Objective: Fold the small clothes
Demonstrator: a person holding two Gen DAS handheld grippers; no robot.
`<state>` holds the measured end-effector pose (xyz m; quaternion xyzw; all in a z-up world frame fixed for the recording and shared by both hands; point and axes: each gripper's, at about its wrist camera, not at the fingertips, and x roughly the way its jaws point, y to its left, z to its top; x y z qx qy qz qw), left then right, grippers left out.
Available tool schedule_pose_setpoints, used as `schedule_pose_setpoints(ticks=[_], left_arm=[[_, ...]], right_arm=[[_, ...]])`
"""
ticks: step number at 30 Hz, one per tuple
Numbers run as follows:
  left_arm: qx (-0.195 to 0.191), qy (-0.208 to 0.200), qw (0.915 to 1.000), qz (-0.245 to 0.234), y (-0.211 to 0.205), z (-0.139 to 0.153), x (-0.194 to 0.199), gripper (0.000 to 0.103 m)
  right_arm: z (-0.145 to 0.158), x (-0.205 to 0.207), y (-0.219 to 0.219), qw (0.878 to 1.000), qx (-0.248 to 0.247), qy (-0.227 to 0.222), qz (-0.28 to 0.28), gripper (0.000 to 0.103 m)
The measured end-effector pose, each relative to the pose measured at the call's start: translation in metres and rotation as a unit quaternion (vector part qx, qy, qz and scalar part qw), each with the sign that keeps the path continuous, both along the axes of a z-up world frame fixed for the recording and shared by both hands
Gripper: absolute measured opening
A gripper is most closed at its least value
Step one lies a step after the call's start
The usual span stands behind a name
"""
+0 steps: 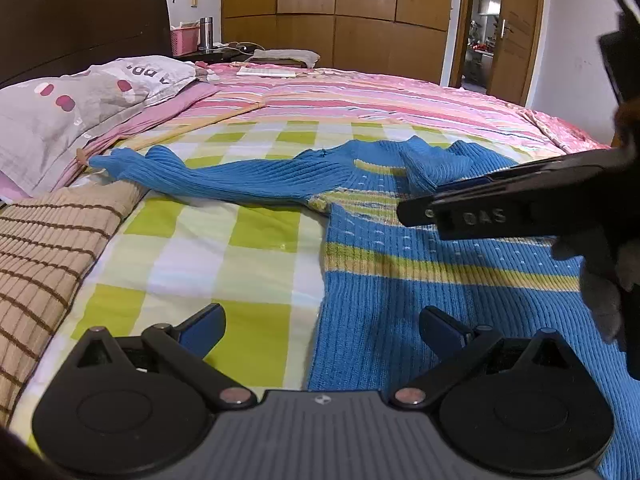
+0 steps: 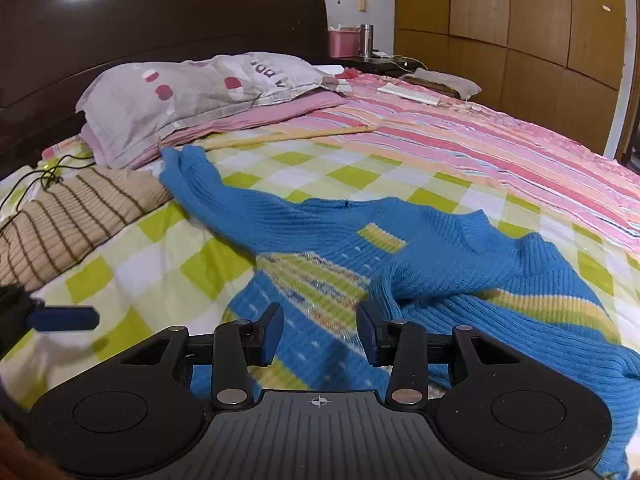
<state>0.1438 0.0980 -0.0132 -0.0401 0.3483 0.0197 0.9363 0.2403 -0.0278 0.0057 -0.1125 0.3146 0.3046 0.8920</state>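
A blue ribbed sweater (image 1: 400,280) with yellow stripes lies on the checked bedsheet (image 1: 224,264). One sleeve (image 1: 208,178) stretches left toward the pillow, and the other sleeve (image 2: 460,264) lies folded across the chest. My left gripper (image 1: 322,332) is open wide over the sweater's left edge, with nothing between its pads. My right gripper (image 2: 320,334) hovers over the chest, half open and holding nothing. In the left wrist view my right gripper (image 1: 412,210) reaches in from the right. A blue fingertip (image 2: 64,318) of the left gripper shows at the left of the right wrist view.
A grey pillow (image 2: 192,88) and a brown-striped folded blanket (image 2: 80,216) lie left of the sweater. A pink striped quilt (image 2: 500,148) covers the far side of the bed. Behind stand a dark headboard (image 2: 160,12), a nightstand with a steel flask (image 2: 365,40), and wooden wardrobes (image 1: 340,12).
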Motion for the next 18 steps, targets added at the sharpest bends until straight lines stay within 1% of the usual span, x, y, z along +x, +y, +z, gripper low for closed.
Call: schedule_pose_setpoints(ticks=[2,5,8,10,12,14,18], left_arm=[[0.000,-0.001,1.0000,-0.001,0.000,0.000,0.000,0.103],[-0.001,-0.001,1.0000,-0.001,0.000,0.000,0.000,0.103],[-0.002,-0.002,1.0000,-0.001,0.001,0.000,0.000,0.103],[-0.002,-0.002,1.0000,-0.001,0.001,0.000,0.000,0.103],[-0.003,-0.003,1.0000,0.000,0.002,0.000,0.000,0.103],[-0.002,-0.004,1.0000,0.001,0.003,0.001,0.000,0.103],[0.001,-0.008,1.0000,0.001,0.005,0.001,0.000,0.103]], right_arm=[[0.001,0.001,-0.006,1.000,0.005,-0.002,-0.008,0.040],[0.003,0.014,-0.014,0.999,0.012,0.000,-0.053,0.042],[0.001,0.034,-0.012,0.995,0.011,0.003,-0.097,0.044],[-0.003,0.051,-0.008,0.992,0.024,0.023,-0.118,0.045],[-0.007,0.066,-0.003,0.989,0.051,0.048,-0.131,0.045],[-0.010,0.073,0.004,0.988,0.065,0.060,-0.124,0.047],[-0.004,0.064,0.016,0.990,0.098,0.077,-0.068,0.047]])
